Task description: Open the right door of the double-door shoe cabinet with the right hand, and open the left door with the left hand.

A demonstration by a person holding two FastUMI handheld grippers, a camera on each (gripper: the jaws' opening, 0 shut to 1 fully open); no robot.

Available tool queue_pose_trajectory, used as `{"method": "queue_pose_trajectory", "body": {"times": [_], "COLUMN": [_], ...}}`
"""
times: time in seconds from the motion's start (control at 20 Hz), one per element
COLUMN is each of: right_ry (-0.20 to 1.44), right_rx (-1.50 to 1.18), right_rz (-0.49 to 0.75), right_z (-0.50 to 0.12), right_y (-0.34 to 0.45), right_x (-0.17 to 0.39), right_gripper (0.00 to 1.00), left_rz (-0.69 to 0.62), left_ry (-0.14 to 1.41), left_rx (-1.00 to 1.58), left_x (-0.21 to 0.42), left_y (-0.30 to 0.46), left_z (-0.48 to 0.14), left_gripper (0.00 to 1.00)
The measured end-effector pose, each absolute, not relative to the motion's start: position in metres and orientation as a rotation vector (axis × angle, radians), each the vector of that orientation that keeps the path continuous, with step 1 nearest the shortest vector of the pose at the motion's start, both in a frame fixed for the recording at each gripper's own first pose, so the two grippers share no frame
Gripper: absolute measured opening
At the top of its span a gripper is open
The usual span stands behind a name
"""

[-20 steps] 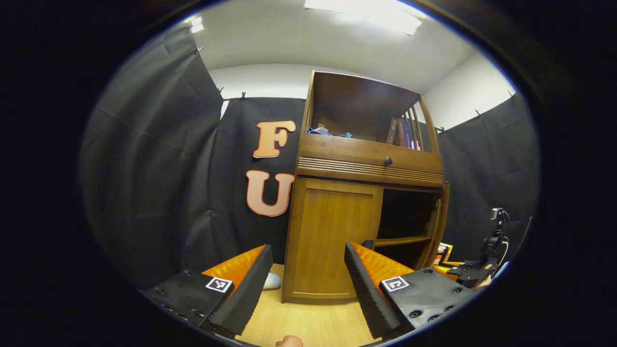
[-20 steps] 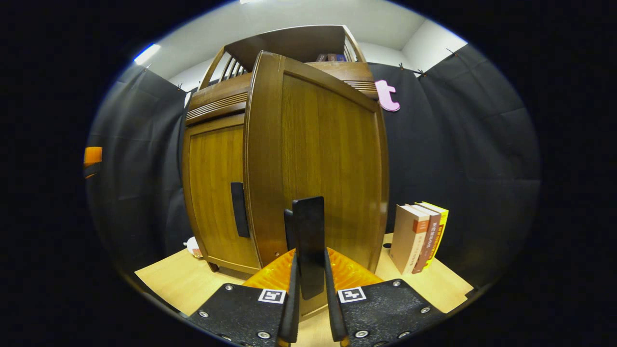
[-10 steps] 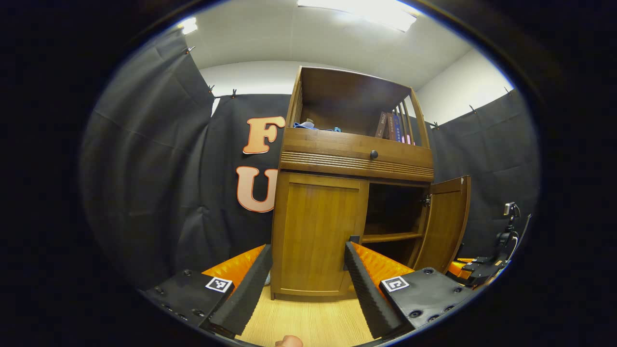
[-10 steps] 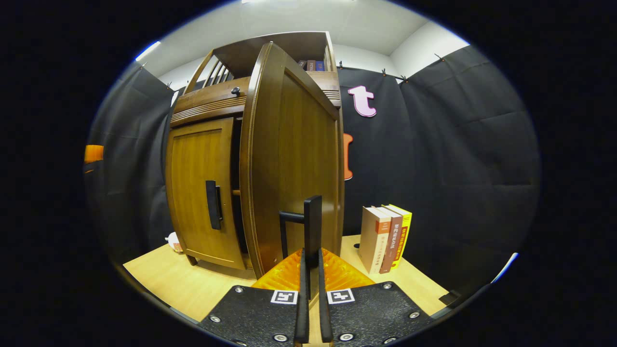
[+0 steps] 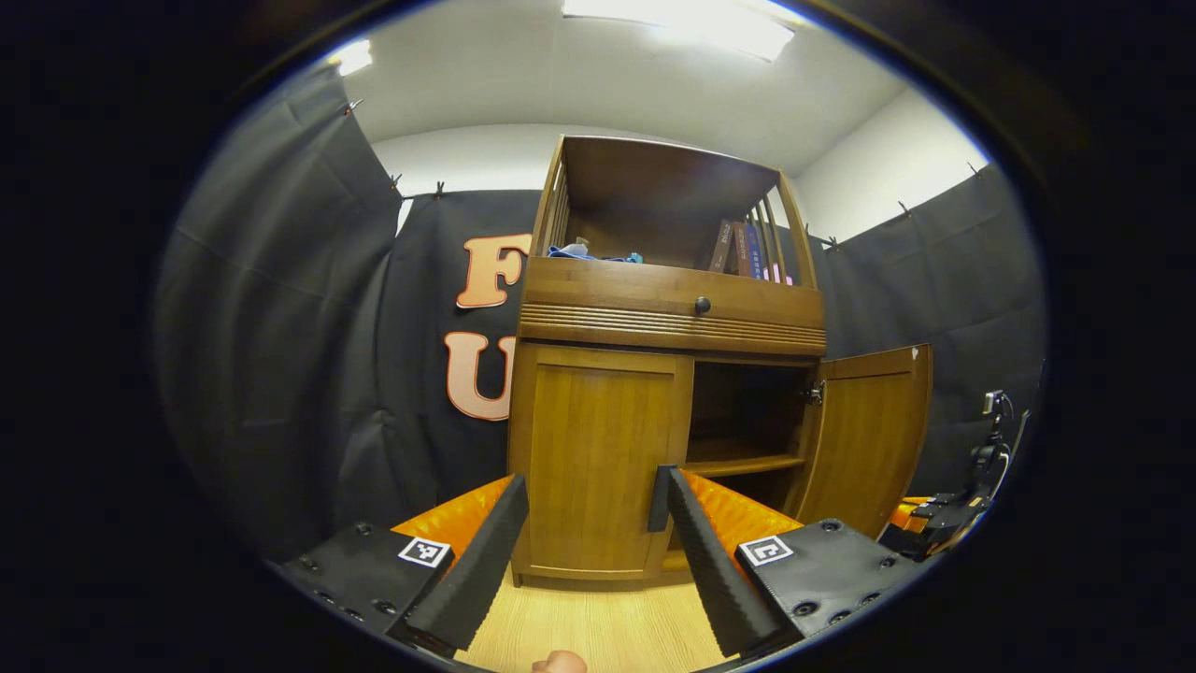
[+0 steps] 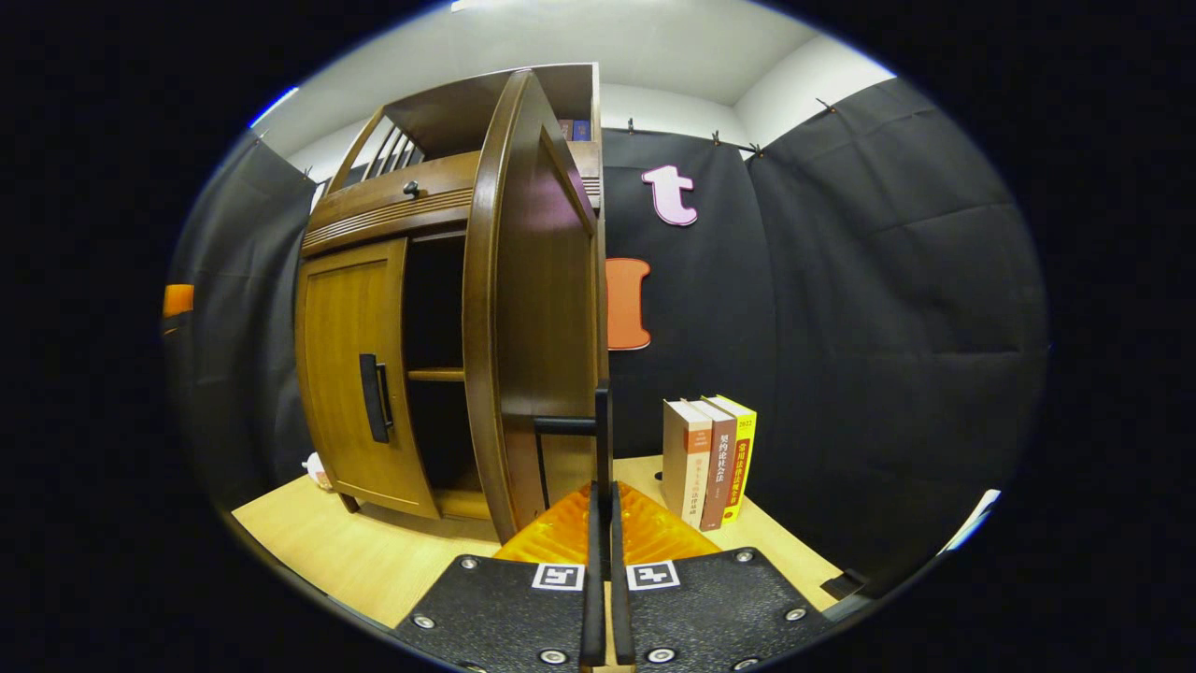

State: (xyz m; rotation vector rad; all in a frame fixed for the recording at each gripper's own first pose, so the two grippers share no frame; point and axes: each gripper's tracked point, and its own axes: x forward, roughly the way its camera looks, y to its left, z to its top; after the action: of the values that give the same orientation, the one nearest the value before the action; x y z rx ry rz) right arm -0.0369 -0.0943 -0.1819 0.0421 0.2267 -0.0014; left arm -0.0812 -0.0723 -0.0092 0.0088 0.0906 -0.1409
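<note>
The wooden shoe cabinet (image 5: 668, 308) stands ahead on a light wooden surface. Its left door (image 5: 598, 453) is closed, with a dark handle (image 5: 659, 498) at its right edge. My left gripper (image 5: 593, 523) is open in front of that door, apart from it, its right finger just below the handle. The right door (image 5: 869, 435) stands swung wide open. In the right gripper view this right door (image 6: 523, 308) is seen almost edge on. My right gripper (image 6: 603, 500) is shut on its dark handle (image 6: 603, 435). The closed left door (image 6: 350, 365) shows beyond.
Three upright books (image 6: 710, 458) stand on the surface right of the open door. A shelf (image 5: 743, 463) crosses the open compartment. Above are a drawer with a knob (image 5: 702, 305) and a top shelf holding books (image 5: 738, 248). A small white object (image 6: 316, 467) lies left of the cabinet.
The right door has swung farther open with my right gripper holding its handle. The cabinet has slid left in the left gripper view, bringing the left door's handle by the right finger.
</note>
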Motion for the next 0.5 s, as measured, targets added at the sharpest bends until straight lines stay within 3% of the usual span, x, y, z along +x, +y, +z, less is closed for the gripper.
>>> {"method": "queue_pose_trajectory", "body": {"times": [0.3, 0.5], "right_ry": [0.24, 0.242], "right_rx": [0.073, 0.106], "right_rz": [0.012, 0.041], "right_z": [-0.183, -0.184], "right_y": [-0.12, -0.137], "right_x": [-0.035, -0.031], "right_gripper": [0.02, 0.02], "left_rz": [-0.147, -0.151], "left_ry": [0.097, 0.109], "left_rx": [0.026, 0.031], "left_x": [-0.079, -0.072], "left_y": [-0.082, -0.095], "left_z": [-0.012, -0.018], "left_gripper": [0.99, 0.97]}}
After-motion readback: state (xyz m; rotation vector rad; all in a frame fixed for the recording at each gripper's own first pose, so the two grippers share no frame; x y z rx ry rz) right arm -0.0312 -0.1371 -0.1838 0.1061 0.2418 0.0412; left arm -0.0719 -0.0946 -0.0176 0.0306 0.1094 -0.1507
